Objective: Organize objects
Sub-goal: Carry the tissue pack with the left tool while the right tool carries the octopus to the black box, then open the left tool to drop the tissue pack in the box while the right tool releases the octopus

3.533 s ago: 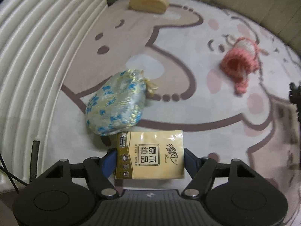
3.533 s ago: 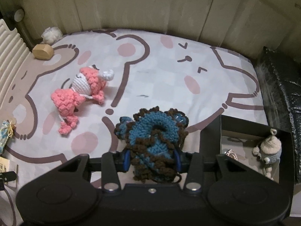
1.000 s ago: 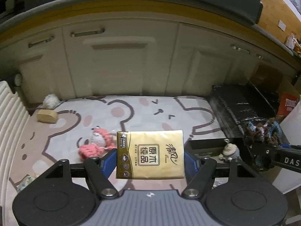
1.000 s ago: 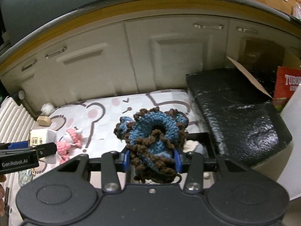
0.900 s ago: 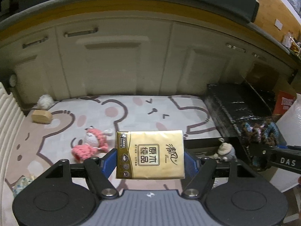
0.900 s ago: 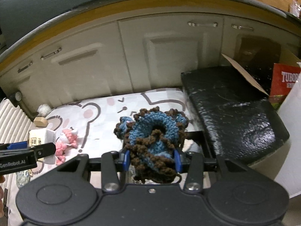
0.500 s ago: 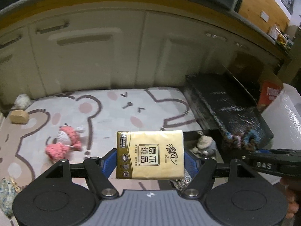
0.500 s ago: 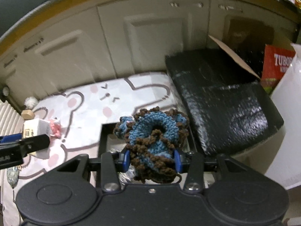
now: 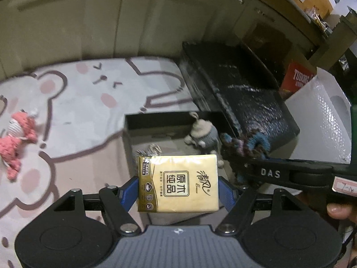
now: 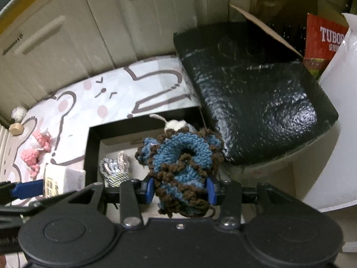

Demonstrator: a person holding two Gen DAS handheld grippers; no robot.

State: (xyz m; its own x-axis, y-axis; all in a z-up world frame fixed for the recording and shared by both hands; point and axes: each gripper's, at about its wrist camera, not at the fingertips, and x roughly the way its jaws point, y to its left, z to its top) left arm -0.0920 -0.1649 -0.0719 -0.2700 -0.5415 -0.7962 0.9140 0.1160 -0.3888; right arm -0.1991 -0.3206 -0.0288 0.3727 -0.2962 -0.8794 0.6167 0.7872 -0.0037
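The left hand-held gripper [image 9: 178,189] is clamping a yellow tissue pack [image 9: 178,183] by its two short sides, and the right hand-held gripper [image 10: 180,189] is pinching a blue-and-brown crocheted piece [image 10: 181,167]; both are hanging over the black box [image 9: 131,138] on the floor mat [image 9: 84,102]. The two are crowding close together, so they are risking a knock over the opening. The yarn is looking likely to snag on a pad at release. A grey knitted doll [image 9: 204,134] and a silvery bundle [image 10: 116,167] are already taking up room inside.
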